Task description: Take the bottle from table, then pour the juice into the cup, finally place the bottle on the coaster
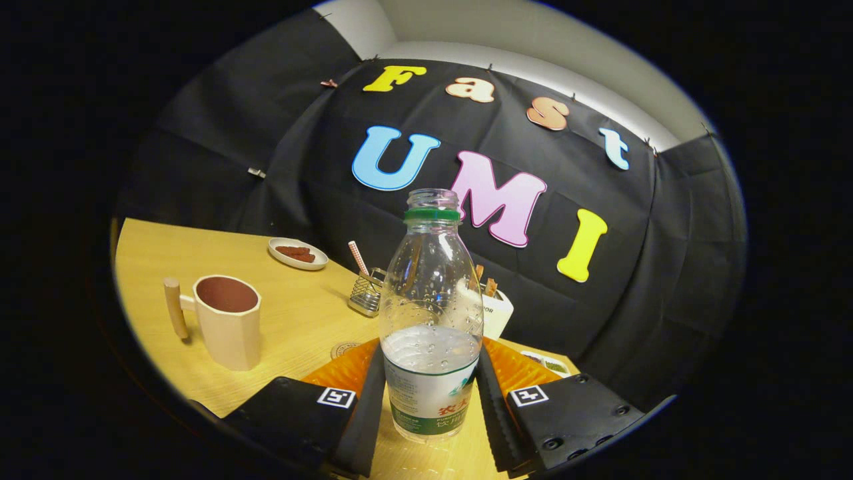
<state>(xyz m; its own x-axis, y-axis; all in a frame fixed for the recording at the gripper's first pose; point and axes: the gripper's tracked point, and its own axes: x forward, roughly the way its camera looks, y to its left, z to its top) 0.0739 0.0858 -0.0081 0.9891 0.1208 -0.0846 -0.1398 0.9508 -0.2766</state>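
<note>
1. Two fingers of the gripper [432, 400] stand on either side of the bottle [430, 320], their inner black pads [365, 407] pressed against its lower body at the label, so the tongs are clamped on it.
2. The bottle is clear plastic, uncapped, with a green ring at its neck; it stands upright between the fingers and holds liquid in roughly its lower half, with droplets on the inside wall above that.
3. The bottle's base appears close to the wooden table [293, 320], but I cannot tell whether it rests there or is lifted slightly.
4. The cup [225, 320], a cream mug with a wooden handle and a dark inside, stands on the table beyond the left finger, well apart from the bottle.
5. A small round coaster [343, 349] lies flat just ahead of the left finger, partly hidden by it.
6. A wire holder [366, 291] with a striped straw sits behind the coaster, near the bottle's left side.
7. A white plate [298, 254] with brown pieces lies farther back by the wall.
8. A white container [496, 310] holding sticks stands behind the bottle on its right.
</note>
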